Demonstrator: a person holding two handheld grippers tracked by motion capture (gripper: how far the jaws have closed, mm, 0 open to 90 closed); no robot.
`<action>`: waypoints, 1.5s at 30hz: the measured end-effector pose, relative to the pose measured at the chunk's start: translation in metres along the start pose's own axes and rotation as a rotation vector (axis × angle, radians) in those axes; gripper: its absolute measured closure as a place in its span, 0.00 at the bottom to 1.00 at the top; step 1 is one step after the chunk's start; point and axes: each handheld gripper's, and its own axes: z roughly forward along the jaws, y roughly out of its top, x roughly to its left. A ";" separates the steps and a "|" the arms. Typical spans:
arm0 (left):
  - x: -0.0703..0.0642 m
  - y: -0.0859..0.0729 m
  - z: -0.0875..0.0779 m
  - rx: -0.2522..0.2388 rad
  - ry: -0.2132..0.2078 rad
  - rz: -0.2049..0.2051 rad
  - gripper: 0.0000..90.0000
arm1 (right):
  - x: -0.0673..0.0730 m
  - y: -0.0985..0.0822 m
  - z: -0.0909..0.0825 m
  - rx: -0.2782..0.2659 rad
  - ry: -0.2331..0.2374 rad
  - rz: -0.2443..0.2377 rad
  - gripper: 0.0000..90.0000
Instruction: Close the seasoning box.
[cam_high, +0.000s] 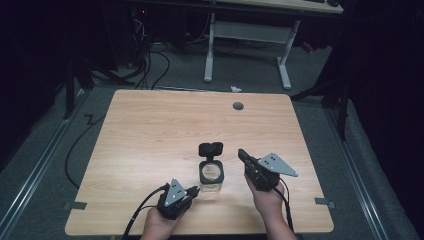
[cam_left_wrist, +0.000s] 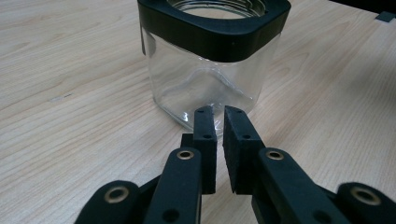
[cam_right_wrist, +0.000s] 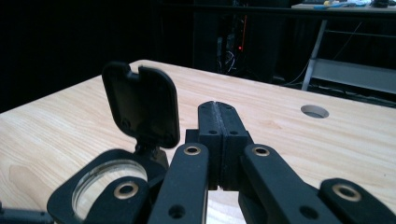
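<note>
Wood worktop (cam_high: 150, 130) bore jar (cam_high: 212, 175) (lid up); left hand-held gripper (cam_left_wrist: 219, 122) slightly apart, right hand-held gripper (cam_right_wrist: 218, 116) pressed together, w/ nothing held.

The high view looks forward and down over the whole wooden surface (cam_high: 150, 130) from the person's side, well above it. The left gripper view sits low, very near the glass jar (cam_left_wrist: 205, 70), looking along its own fingers (cam_left_wrist: 205, 140) at the jar's side. The right gripper view looks low across the surface past the jar's raised lid (cam_right_wrist: 140, 105) toward the far edge. All three views share the jar.
</note>
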 end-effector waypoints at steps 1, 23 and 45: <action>0.000 0.000 0.000 -0.001 -0.004 0.000 0.93 | 0.000 0.002 0.000 -0.003 0.001 0.002 1.00; -0.006 -0.008 0.004 0.050 -0.043 0.050 0.96 | 0.019 0.040 0.058 0.012 0.067 -0.029 1.00; -0.001 -0.004 0.012 0.066 -0.018 0.012 0.95 | 0.031 -0.023 0.011 0.098 0.103 0.000 0.97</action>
